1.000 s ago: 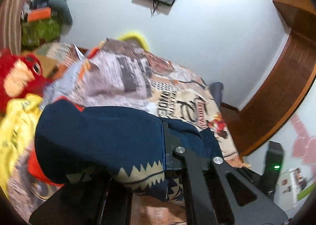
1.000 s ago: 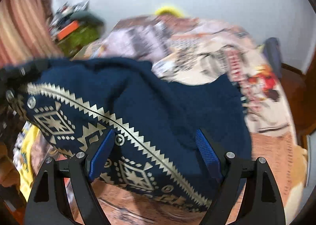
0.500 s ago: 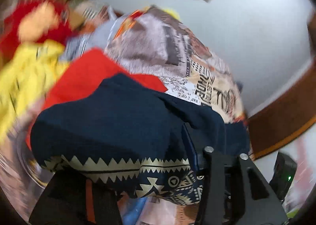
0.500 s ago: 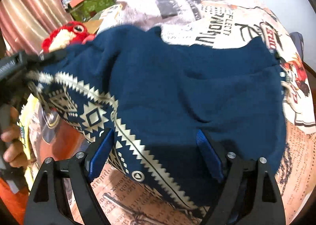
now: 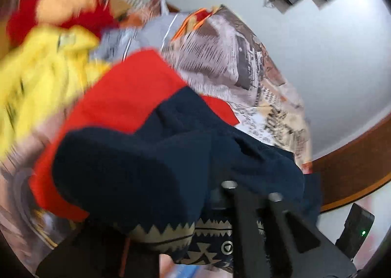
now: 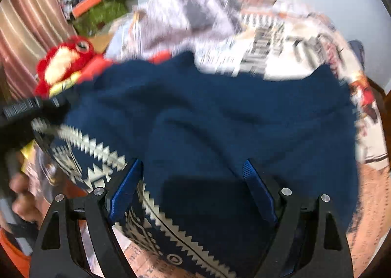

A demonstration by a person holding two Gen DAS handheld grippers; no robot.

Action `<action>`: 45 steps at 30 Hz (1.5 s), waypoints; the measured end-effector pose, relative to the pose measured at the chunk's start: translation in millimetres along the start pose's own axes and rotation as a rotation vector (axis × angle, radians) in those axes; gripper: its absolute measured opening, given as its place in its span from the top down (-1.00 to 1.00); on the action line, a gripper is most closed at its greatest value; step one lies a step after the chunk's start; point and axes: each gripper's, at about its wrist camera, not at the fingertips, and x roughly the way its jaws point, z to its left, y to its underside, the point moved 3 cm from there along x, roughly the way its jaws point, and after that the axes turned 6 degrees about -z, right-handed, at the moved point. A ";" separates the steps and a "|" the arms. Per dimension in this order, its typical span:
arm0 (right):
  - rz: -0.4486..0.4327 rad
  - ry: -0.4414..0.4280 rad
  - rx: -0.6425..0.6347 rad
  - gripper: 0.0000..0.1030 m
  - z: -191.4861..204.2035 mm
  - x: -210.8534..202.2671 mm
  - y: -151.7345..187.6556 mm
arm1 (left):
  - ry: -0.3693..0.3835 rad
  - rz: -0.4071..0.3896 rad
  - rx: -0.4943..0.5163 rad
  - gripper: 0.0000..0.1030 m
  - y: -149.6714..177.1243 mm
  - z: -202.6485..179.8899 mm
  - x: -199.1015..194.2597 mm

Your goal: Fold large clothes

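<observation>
A: Left gripper (image 6: 36, 116) state?
B: Jaws fully closed, pinching the patterned edge of the navy sweater (image 6: 220, 126).
A: Right gripper (image 6: 193, 195)?
B: Jaws wide apart, nothing gripped. Sweater lies on the bed (image 6: 268, 41) ahead of and under them; blue pads (image 6: 256, 187) clear of the cloth.
A: Other items?
B: Red garment (image 5: 127, 97) beyond the left jaws, under the sweater.

Bright, even indoor light; heavy motion blur, fisheye bending and dark corners in both views.
</observation>
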 end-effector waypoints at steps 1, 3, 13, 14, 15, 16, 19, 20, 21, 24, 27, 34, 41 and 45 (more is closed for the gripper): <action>-0.010 0.009 -0.014 -0.69 2.2 2.2 4.2 | -0.010 -0.026 0.049 0.91 -4.2 -14.0 -5.7; -0.021 0.006 -0.044 -0.70 5.1 2.3 6.9 | 0.007 -0.083 0.150 0.92 -12.5 -52.1 -21.3; -0.086 -0.097 0.181 -0.61 -65.0 -73.8 22.0 | 0.172 -0.196 0.915 0.92 68.0 -271.6 -68.2; -0.109 -0.063 0.177 -0.61 -77.3 -87.6 30.0 | 0.194 -0.167 0.968 0.92 82.8 -281.5 -65.5; -0.122 -0.030 0.175 -0.61 -89.3 -99.1 38.2 | 0.218 -0.126 1.022 0.92 100.3 -290.8 -61.4; -0.126 0.000 0.174 -0.61 -98.7 -107.0 44.8 | 0.243 -0.074 1.074 0.92 119.9 -298.1 -55.9; -0.119 0.108 0.232 -0.61 -144.8 -133.6 73.7 | 0.284 0.077 1.125 0.92 164.7 -299.3 -37.4; -0.117 0.114 0.265 -0.61 -158.6 -141.0 82.3 | 0.280 0.122 1.128 0.92 175.4 -294.7 -29.5; -0.117 0.116 0.297 -0.61 -169.8 -147.0 87.8 | 0.266 0.179 1.128 0.91 186.8 -287.0 -18.3; -0.122 0.119 0.362 -0.61 -189.5 -160.1 100.1 | 0.228 0.334 1.120 0.87 209.0 -255.4 13.5; -0.140 0.131 0.375 -0.61 -195.8 -172.2 105.0 | 0.247 0.348 1.085 0.83 206.8 -243.0 12.7; -0.219 0.086 0.350 -0.62 -164.6 -193.0 88.6 | 0.286 0.339 1.036 0.33 176.5 -238.3 -18.3; -0.299 0.018 0.269 -0.65 -117.0 -206.4 63.0 | 0.326 0.215 1.004 -0.60 151.2 -209.6 -72.8; -0.312 -0.007 0.205 -0.65 -88.6 -200.0 47.3 | 0.299 0.173 0.905 -0.68 122.7 -181.6 -84.4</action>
